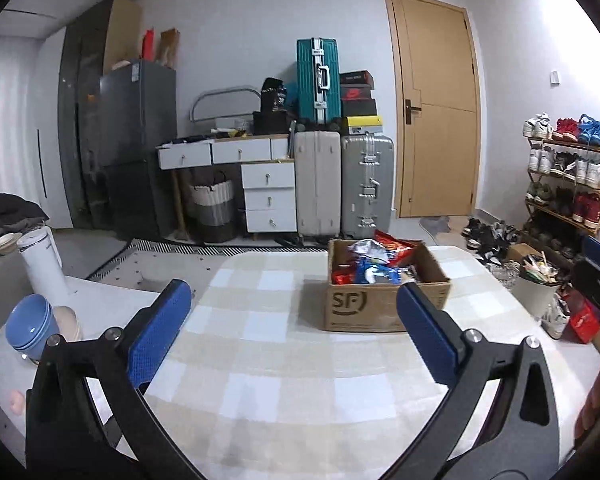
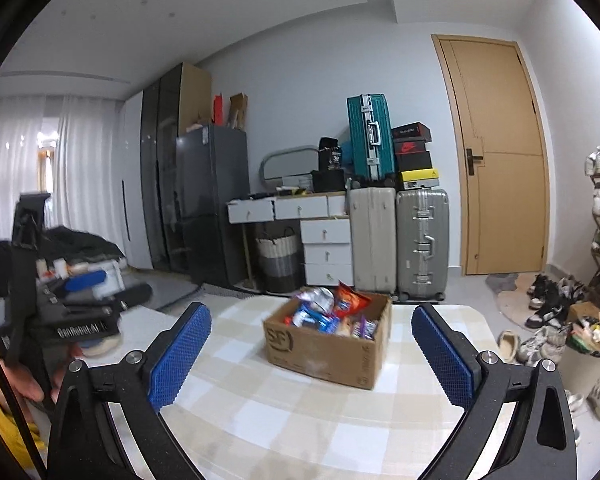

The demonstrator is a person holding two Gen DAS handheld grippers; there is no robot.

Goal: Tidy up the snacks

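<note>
- Two grippers, both spread wide and holding nothing: the left gripper [image 1: 296, 328] hangs above the checked bench [image 1: 260, 380] with the box [image 1: 380, 308] ahead and a little to its right; the right gripper [image 2: 312, 354] faces the box squarely, well short of it.
- The snacks [image 1: 374, 260] sit heaped in the box, which stands toward the far edge of the bench, turned at a slight angle. Several packets stick up past its rim.
- Likely trouble: the packets are crinkly and overlapping, so a pinch on one could drag a neighbour out and over the rim; those nearest the far wall could drop off the bench's far edge to the floor.
- The box looks light; a sideways nudge from a finger might slide it toward that far edge.
- Both grippers reaching into the one opening could knock together; taking turns seems safer.
- Open room: the near and middle bench is bare cloth, good for laying packets out.
- At the left edge, blue bowls [image 1: 30, 326] and a white jug [image 1: 44, 264] stand on a lower surface, so wide swings that way risk a knock.
</note>
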